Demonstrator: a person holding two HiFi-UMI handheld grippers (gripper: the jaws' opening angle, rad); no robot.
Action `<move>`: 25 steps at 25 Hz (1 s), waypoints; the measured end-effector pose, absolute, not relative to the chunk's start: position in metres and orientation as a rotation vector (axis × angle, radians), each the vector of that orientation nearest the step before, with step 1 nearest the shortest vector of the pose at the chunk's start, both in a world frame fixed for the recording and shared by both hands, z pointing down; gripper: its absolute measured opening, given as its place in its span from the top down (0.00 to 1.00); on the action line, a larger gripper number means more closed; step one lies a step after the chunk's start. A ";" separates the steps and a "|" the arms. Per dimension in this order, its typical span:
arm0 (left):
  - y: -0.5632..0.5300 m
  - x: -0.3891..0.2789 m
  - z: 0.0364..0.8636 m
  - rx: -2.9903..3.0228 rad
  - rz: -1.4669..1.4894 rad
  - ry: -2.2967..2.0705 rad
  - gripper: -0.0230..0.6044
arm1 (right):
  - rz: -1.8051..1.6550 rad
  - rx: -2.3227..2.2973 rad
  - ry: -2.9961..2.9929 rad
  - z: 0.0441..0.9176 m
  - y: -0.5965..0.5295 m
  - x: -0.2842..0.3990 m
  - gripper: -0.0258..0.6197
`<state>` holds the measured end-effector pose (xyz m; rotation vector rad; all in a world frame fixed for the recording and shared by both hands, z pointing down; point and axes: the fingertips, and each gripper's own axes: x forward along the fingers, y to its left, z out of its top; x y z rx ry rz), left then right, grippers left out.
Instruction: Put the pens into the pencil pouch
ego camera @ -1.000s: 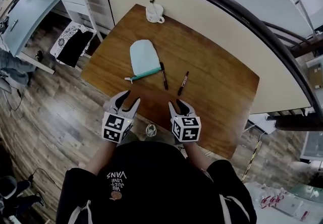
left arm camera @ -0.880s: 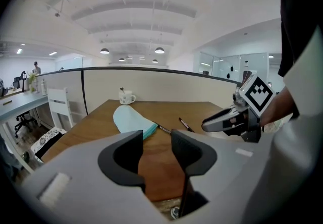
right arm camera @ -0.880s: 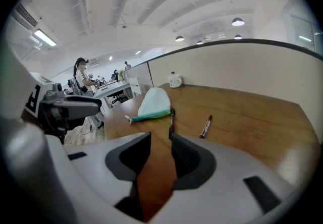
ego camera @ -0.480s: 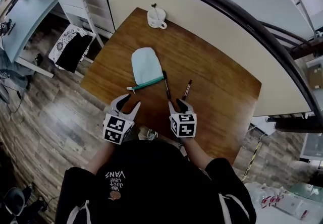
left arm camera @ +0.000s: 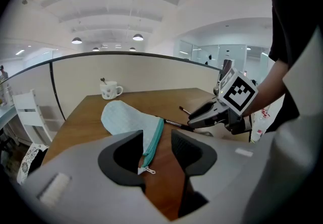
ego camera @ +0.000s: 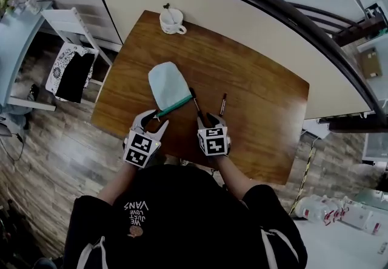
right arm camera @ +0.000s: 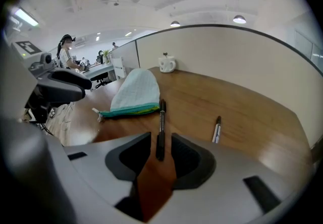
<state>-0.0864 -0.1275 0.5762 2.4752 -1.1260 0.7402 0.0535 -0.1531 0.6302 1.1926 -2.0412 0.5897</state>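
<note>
A pale blue pencil pouch (ego camera: 167, 83) with a teal zipper (ego camera: 176, 103) lies flat on the wooden table (ego camera: 254, 86). Its zipper pull (left arm camera: 145, 170) sits between the jaws of my open left gripper (left arm camera: 155, 150), also at the near table edge in the head view (ego camera: 153, 121). A black pen (ego camera: 196, 106) lies just right of the pouch. Its near end (right arm camera: 160, 151) rests between the jaws of my open right gripper (right arm camera: 160, 155), which stand apart from it. A second pen (ego camera: 222, 104) lies farther right (right arm camera: 217, 129), untouched.
A white mug (ego camera: 170, 19) stands at the table's far left corner. A white chair (ego camera: 71, 56) stands off the table's left side. A curved partition wall (ego camera: 260, 16) runs behind the table. The person's body is close against the near edge.
Both grippers have moved forward from the near edge: the left one up to the pouch's zipper end, the right one up to the black pen's near end.
</note>
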 end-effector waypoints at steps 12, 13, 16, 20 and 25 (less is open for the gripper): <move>-0.145 -0.049 0.627 2.615 1.117 -0.867 0.71 | 0.668 1.218 -1.969 0.649 -0.151 0.060 0.75; -0.146 -0.047 0.631 2.615 1.151 -0.849 0.71 | 0.670 1.226 -1.966 0.649 -0.152 0.061 0.76; -0.148 -0.045 0.644 2.598 1.253 -0.808 0.71 | 0.661 1.243 -1.959 0.649 -0.153 0.065 0.81; -0.151 -0.047 0.657 2.543 1.310 -0.800 0.71 | 0.645 1.248 -1.954 0.650 -0.153 0.068 0.85; -0.155 -0.050 0.664 2.523 1.359 -0.790 0.73 | 0.665 1.271 -1.956 0.648 -0.146 0.071 0.86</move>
